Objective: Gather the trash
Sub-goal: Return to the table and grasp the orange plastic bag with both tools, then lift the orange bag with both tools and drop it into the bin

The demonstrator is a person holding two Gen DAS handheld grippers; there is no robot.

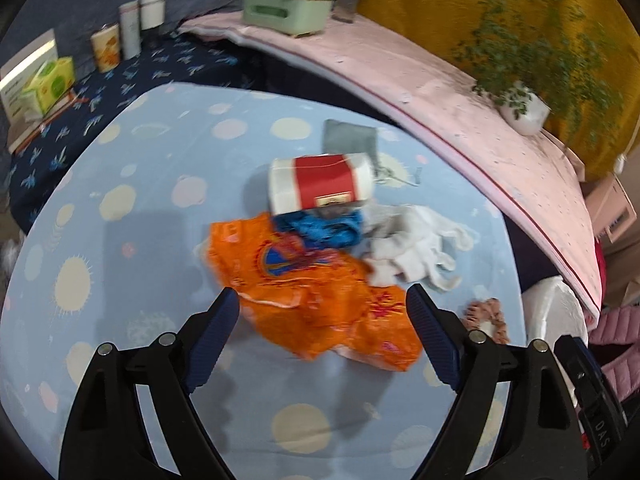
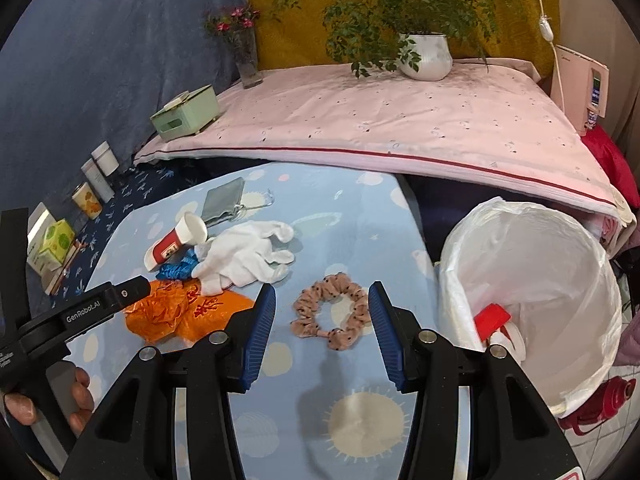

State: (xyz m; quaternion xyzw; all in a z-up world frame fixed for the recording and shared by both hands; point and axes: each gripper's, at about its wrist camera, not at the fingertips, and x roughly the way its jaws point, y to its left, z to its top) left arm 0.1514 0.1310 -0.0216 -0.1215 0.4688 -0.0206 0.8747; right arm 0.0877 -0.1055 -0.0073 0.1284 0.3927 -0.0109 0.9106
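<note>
Left wrist view. Left gripper [image 1: 322, 312] spread wide, empty, poised over the near edge of a crumpled orange wrapper [image 1: 316, 300] on the blue dotted cloth [image 1: 160, 168]. Beyond the wrapper: a crushed blue wrapper [image 1: 324, 230], then a tipped red-and-white paper cup [image 1: 320, 184] touching it on the far side. Right of these, white gloves [image 1: 416, 248]; farther off, a grey pouch [image 1: 350, 136]. Near right, a pink scrunchie [image 1: 486, 314], partly hidden by the right finger. White bin liner [image 1: 554, 308] just visible past the cloth's right edge. Image somewhat blurred.

Right wrist view. Right gripper [image 2: 322, 332] likewise wide open and holding nothing, its fingers flanking the scrunchie [image 2: 330, 310] without touching it; no grasp made. To the right, a bin with white liner [image 2: 532, 280], already containing a red-and-white piece of rubbish [image 2: 498, 326]. Left: orange wrapper [image 2: 180, 314], blue wrapper [image 2: 178, 268], cup [image 2: 178, 238], gloves [image 2: 244, 256], pouch [image 2: 224, 200]. Left gripper's body entering from the near left.

Progress, as judged: early. One piece binned; orange wrapper, blue wrapper and cup apparently left to collect. Gloves, pouch and scrunchie probably not rubbish. Likely step in hand: closing on the orange wrapper.
</note>
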